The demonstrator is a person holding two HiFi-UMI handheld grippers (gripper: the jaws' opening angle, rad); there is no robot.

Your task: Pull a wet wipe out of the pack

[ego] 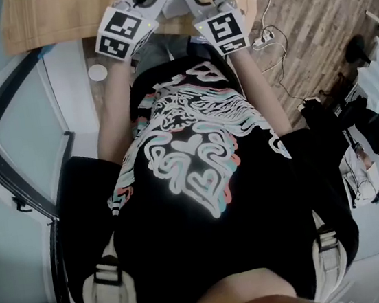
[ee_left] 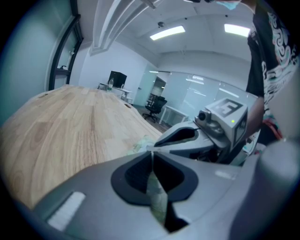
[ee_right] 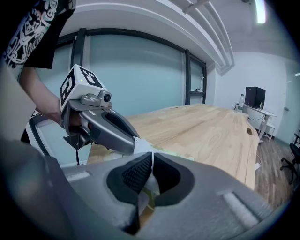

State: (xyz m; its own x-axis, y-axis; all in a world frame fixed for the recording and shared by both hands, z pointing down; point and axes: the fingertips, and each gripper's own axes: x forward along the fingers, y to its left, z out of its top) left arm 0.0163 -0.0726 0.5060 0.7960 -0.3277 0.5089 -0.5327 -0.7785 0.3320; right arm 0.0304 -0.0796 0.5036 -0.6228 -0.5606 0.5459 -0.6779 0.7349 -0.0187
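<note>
One white wet wipe (ee_right: pixel 143 146) sits pinched in my closed right tongs (ee_right: pixel 152 154), showing just past their tips. The pale green pack (ee_left: pixel 140 143) looks clamped in my closed left tongs (ee_left: pixel 153 152), low on the table (ee_left: pixel 70 126). I should pin the pack firmly and draw the wipe away slowly and straight, so it slides out untorn. Both tongs slope downward, tips together, forearms close.

A light wooden table (ego: pixel 54 19) spans the top of the head view, with wood-plank floor (ego: pixel 316 6) to its right, where a white power strip (ego: pixel 264 36) lies among cables. Black bags (ego: pixel 374 133) sit further right. A black-framed glass partition (ego: pixel 12 171) runs along the left. Past the table stand a black monitor (ee_right: pixel 255 96) and an office chair (ee_left: pixel 153 104)
</note>
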